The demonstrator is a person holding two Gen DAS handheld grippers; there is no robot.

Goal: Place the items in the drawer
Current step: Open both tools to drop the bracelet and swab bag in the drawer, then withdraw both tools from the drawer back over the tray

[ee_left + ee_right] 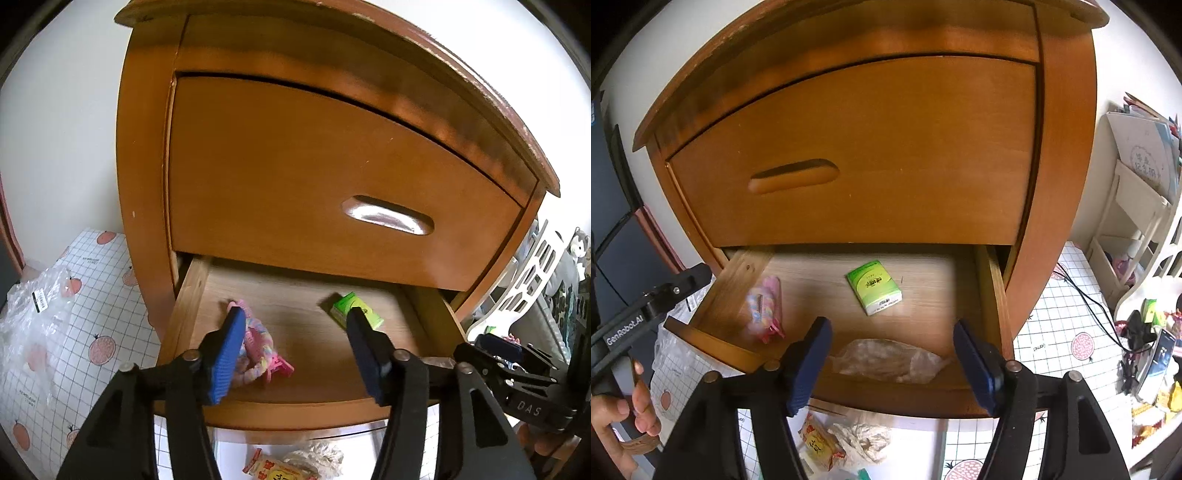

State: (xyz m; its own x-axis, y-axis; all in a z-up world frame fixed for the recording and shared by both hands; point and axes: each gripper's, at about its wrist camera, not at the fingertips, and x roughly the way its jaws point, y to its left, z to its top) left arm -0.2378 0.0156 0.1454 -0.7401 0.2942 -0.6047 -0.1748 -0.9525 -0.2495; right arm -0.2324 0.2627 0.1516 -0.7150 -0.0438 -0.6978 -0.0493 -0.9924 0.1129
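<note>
Left wrist view: left gripper jaws apart, empty | pink hair-tie bundle lower left in open wooden drawer | right gripper parted, empty, above clear plastic bag | green tissue pack centre.

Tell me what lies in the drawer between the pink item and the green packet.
Only bare drawer floor separates the pink item from the green packet, per the right wrist view.

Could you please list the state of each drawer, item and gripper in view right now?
Upper drawer: shut.
Lower drawer: pulled open.
Green packet: lying flat inside the lower drawer.
Pink pouch: inside, by the drawer's side wall.
Clear plastic bag: inside, at the front.
Left gripper: open, empty.
Right gripper: open, empty.
</note>
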